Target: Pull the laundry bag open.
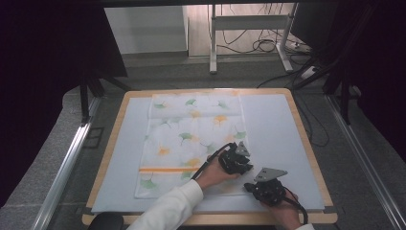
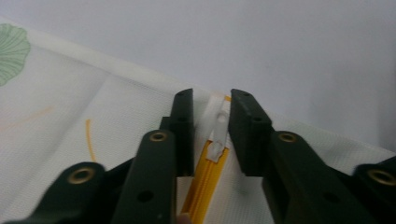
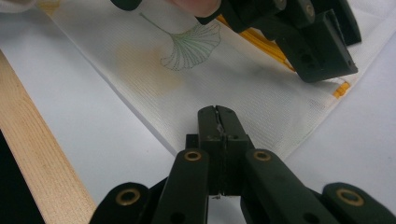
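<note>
Black two-jaw left claw and right claw, brass-ringed rivets along the arms, grey three-cornered plates on top, black cables trailing. White sleeve on the left arm.

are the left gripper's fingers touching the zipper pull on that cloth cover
Apart. In the left gripper view, the fingers flank the zipper pull, with cloth showing on both sides.

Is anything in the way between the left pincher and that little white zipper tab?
No. The zipper pull lies right between the left gripper jaws on the yellow zipper, with nothing visible blocking it.
</note>
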`<state>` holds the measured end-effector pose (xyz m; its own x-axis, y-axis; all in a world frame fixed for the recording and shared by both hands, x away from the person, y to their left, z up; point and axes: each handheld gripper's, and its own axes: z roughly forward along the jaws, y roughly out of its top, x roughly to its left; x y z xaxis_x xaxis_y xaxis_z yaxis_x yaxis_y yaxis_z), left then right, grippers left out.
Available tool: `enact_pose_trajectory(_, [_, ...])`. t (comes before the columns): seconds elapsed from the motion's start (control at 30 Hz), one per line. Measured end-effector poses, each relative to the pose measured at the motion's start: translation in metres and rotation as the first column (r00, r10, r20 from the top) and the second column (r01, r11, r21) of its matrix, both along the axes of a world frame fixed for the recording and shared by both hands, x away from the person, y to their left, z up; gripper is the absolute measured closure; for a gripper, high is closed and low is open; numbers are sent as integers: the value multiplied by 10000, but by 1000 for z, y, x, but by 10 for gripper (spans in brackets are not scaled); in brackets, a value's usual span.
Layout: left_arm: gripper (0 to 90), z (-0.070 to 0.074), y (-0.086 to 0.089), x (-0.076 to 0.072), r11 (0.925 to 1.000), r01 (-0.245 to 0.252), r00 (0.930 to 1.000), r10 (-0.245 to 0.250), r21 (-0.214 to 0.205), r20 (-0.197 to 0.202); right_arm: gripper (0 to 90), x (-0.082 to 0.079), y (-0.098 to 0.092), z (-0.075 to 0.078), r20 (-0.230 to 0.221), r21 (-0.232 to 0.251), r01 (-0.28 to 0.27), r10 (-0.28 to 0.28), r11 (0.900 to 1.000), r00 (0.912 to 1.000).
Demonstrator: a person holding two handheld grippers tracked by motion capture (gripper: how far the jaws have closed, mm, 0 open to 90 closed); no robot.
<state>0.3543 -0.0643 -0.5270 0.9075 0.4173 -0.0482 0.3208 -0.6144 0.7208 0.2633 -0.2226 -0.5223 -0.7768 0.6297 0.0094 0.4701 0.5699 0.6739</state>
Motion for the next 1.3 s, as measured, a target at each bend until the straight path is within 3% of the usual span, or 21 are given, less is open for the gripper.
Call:
enact_pose_trajectory(0.1, [762,0,0,0,10000,26,10000,-26,-30,-83,894,0,0,0,-8,-3,-1,1,10000,10000])
enact_pose_trajectory(0.23, [830,0,0,-2,10000,-27,9999,27,-20,140,894,1,0,0,-41,6,-3,3,10000,10000])
enact_pose_trajectory(0.7, [842,-1,3,-6,9999,-99,9997,102,-139,220,894,1,0,0,-47,16,-32,32,10000,10000])
enact_pose_trajectory(1.03, [900,1,3,-9,9994,345,9986,-343,-42,406,894,1,-1,0,-53,30,-43,43,10000,10000])
enact_pose_trajectory(1.3, [900,0,4,-9,9987,498,9983,-496,-66,321,894,1,0,0,-59,29,-45,45,10000,10000])
